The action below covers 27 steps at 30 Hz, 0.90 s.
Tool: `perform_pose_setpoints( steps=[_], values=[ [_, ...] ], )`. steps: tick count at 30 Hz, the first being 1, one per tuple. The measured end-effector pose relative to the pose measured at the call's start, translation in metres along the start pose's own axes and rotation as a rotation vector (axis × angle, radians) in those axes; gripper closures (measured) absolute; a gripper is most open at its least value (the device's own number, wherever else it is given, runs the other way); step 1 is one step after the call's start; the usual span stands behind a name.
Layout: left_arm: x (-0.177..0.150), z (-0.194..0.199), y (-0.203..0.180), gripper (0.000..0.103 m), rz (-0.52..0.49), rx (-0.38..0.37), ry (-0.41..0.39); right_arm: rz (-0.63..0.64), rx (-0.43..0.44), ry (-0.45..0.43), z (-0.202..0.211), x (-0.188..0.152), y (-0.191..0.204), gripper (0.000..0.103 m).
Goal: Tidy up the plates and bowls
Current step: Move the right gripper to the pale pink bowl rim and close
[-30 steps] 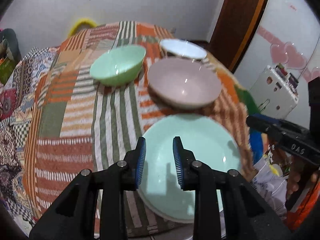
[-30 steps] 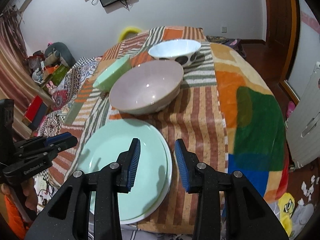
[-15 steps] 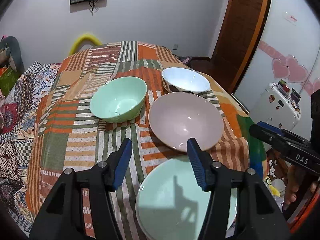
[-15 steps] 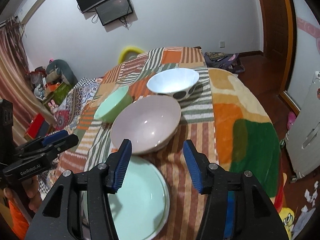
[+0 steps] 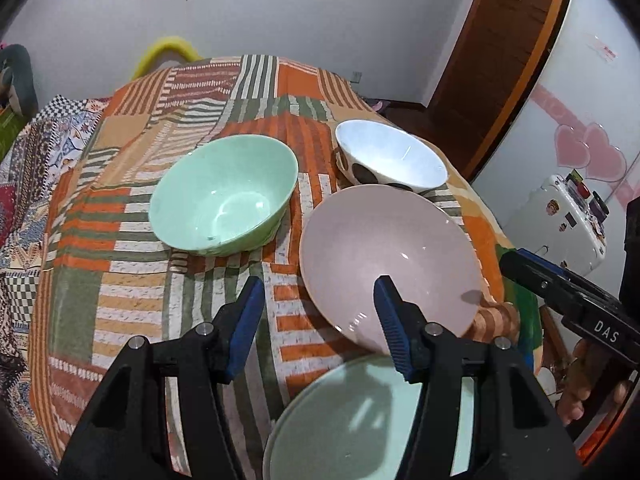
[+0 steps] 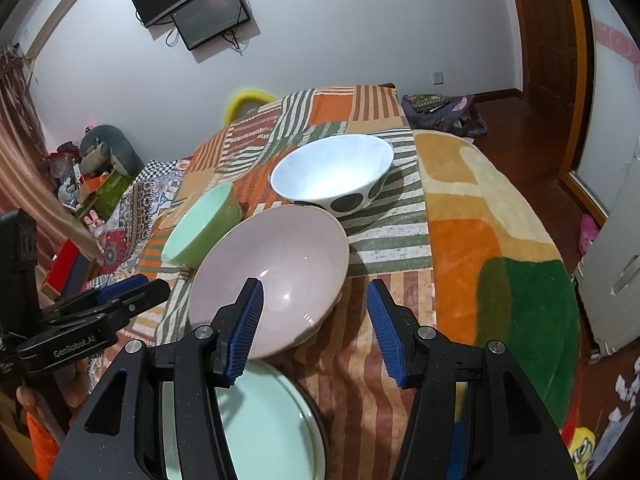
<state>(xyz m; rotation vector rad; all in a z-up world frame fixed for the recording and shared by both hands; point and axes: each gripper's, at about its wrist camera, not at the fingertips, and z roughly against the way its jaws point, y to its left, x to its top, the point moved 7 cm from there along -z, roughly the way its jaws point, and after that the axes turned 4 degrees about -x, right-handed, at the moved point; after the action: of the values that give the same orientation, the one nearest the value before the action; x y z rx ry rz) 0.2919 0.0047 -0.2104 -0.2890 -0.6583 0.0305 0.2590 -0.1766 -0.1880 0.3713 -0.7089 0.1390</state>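
From my left wrist view, the large bowl (image 5: 384, 256) sat behind the plate (image 5: 360, 420), the spotted bowl (image 5: 390, 158) beyond it, another bowl (image 5: 224, 196) to its left.

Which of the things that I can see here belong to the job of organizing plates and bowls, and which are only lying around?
Belong to the job:
- mint green bowl
- pink bowl
- white bowl with black dots
- mint green plate, apparently stacked on another plate
- left gripper and right gripper, both open and empty

Only lying around:
- patchwork cloth
- wall screen
- white suitcase
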Motion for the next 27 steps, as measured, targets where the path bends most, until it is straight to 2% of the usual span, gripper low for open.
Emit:
perform_pose_setpoints(
  steps=[12,16,18,21,27],
  values=[
    [0.01,-0.044,0.008,0.048,0.015,-0.024,0.037,-0.007,0.008,0.037,-0.031,0.004,-0.005,0.053],
    [0.01,-0.056,0.008,0.059,0.008,-0.021,0.049,-0.009,0.014,0.061,-0.04,0.002,-0.007,0.053],
    [0.009,-0.06,0.008,0.068,0.012,-0.021,0.055,-0.012,0.015,0.067,-0.043,0.0,-0.008,0.053],
    [0.009,-0.067,0.009,0.076,0.009,-0.01,0.063,-0.017,0.023,0.08,-0.046,-0.002,-0.01,0.061],
    [0.009,-0.072,0.01,0.078,0.005,-0.005,0.057,-0.011,0.031,0.095,-0.049,-0.005,-0.011,0.078]
  ],
)
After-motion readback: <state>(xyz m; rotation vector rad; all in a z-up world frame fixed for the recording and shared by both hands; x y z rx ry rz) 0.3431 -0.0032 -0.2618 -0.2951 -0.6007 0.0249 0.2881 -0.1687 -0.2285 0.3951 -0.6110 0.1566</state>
